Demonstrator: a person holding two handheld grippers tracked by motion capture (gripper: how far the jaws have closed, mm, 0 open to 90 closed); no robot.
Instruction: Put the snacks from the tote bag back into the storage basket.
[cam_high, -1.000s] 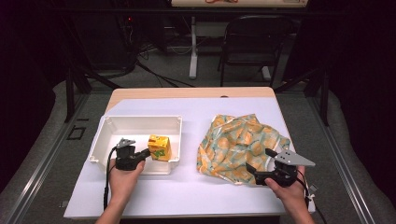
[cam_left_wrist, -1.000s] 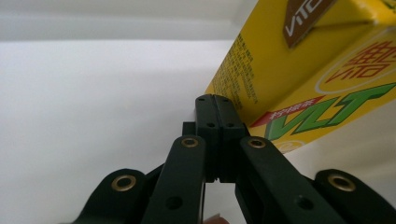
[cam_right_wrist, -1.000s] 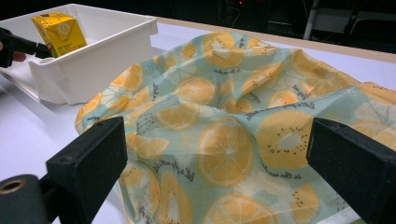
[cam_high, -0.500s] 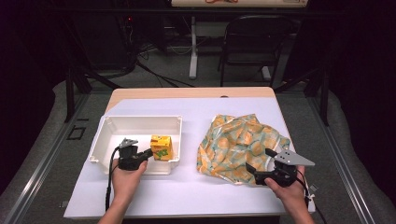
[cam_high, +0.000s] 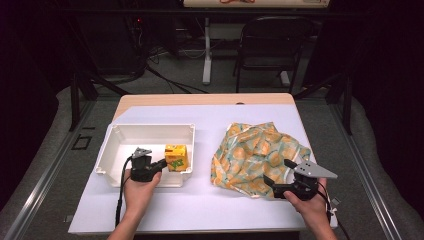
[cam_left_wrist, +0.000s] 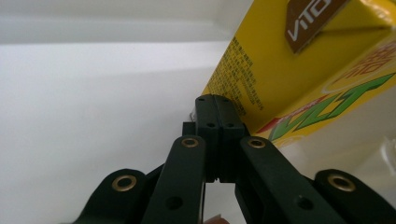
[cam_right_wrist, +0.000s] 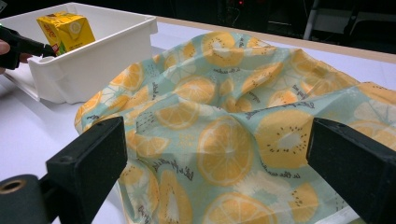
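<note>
A small yellow cardboard juice carton (cam_high: 176, 157), printed with green lettering, fine black text and a brown label, is seen standing inside a shallow white plastic tray (cam_high: 116, 138) at the left side of the white-covered desk (cam_high: 200, 210), close against the tray's near right corner. The left gripper (cam_high: 162, 163) is held over the tray's near wall, its black jaws pressed fully together with nothing between them; in the left gripper view the closed tips (cam_left_wrist: 216, 112) are shown touching, or all but touching, the carton's (cam_left_wrist: 299, 70) side. A crumpled pale green cloth patterned with orange and lemon slices (cam_high: 255, 155) is spread on the right half of the desk. The right gripper (cam_high: 279, 172) is held at the cloth's near edge, jaws wide apart, with the cloth (cam_right_wrist: 233, 135) lying ahead of them, ungripped. Compared with one second earlier, the carton, tray and cloth are found unmoved, the right gripper is unchanged, and the left gripper is seen shifted only slightly, jaws together as before.
</note>
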